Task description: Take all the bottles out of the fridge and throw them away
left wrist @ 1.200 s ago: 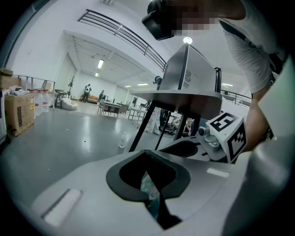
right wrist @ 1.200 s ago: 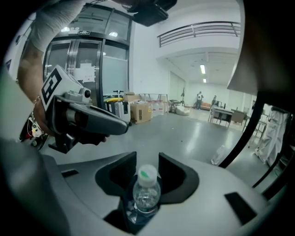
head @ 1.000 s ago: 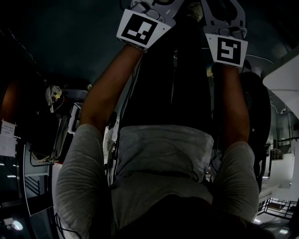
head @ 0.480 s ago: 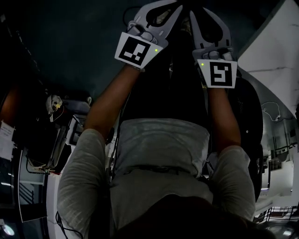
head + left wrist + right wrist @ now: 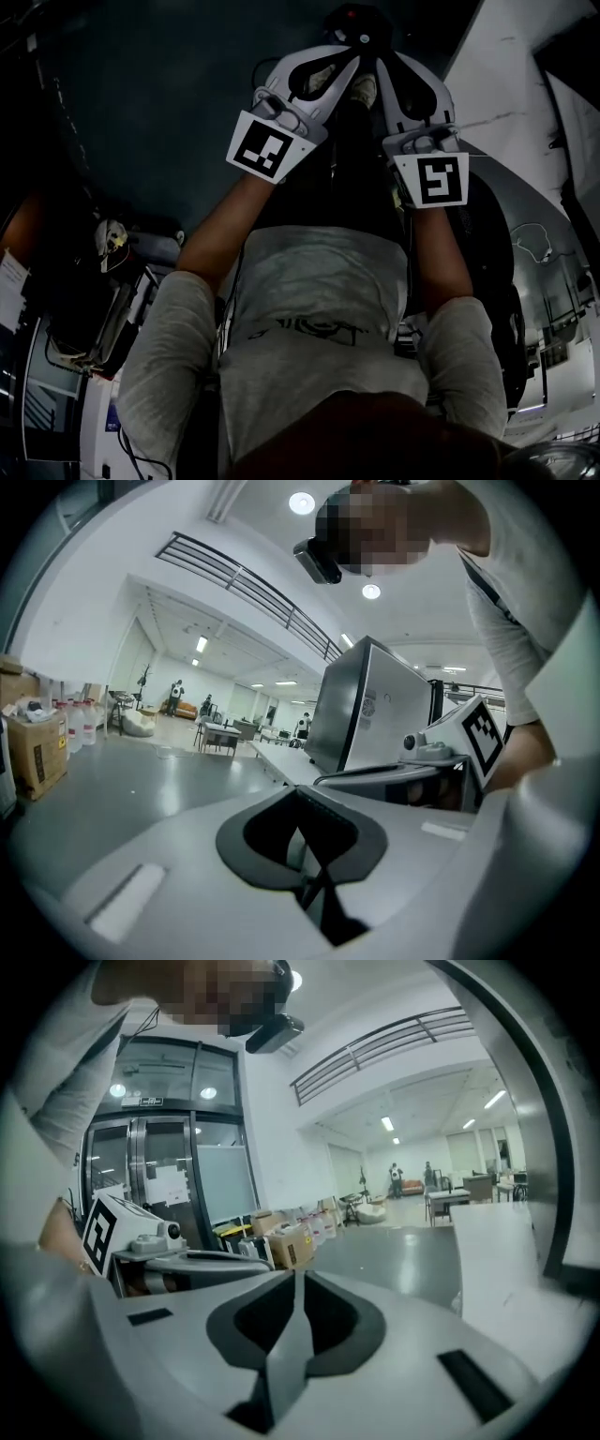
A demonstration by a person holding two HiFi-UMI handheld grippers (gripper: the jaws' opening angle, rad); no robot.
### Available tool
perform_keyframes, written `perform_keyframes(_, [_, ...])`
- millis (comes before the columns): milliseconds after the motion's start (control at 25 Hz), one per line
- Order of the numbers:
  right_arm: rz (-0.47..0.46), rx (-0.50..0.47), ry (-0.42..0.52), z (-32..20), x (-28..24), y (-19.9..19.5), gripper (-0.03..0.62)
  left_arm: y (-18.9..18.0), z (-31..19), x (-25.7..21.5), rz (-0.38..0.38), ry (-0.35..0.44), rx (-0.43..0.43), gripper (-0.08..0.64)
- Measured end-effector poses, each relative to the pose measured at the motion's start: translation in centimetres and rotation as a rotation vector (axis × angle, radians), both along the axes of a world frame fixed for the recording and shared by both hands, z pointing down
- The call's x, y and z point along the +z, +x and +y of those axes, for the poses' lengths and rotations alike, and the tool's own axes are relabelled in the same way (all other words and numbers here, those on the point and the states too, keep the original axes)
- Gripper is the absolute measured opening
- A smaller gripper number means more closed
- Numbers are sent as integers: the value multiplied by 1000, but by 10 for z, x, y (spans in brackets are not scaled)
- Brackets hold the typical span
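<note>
Well, the silver cabinet (image 5: 370,710), perhaps the fridge, stands ahead, its bottles out of sight. Both the left hand-held gripper (image 5: 305,846) and the right hand-held gripper (image 5: 292,1316) are pinched together empty, the right having just been closing; reaching like that would likely only bump the door.

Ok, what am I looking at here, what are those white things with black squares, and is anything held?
A person holds a two-jaw gripper in each hand; no robot arm. The dark picture comes from a camera on their head, looking down along their arms. The other two come from cameras riding on the left gripper and the right gripper, looking along the jaws into a bright hall. Cardboard boxes stand on its floor. The black squares are marker cubes fixed to the grippers. Both pairs of jaws are together with nothing between them; the right ones have just been closing.
</note>
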State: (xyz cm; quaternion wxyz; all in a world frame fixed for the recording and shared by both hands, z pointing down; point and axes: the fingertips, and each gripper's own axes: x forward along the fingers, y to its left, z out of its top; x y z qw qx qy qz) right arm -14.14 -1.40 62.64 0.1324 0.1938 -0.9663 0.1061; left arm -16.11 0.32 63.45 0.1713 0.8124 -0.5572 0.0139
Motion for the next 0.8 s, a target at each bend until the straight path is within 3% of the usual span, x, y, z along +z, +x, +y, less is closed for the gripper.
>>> perform_keyframes(280, [-25,-2,-19,-1,-93,2,28,6,-1,-97,-11,43,24,9])
perform_keyframes(480, [-56,-46,25,6,-158,3,25,9,2,-160,-6,73,34,9])
perform_keyframes(800, [-77,-75,11,17,-225,12,21,18,13,-237,-4,100,61,9])
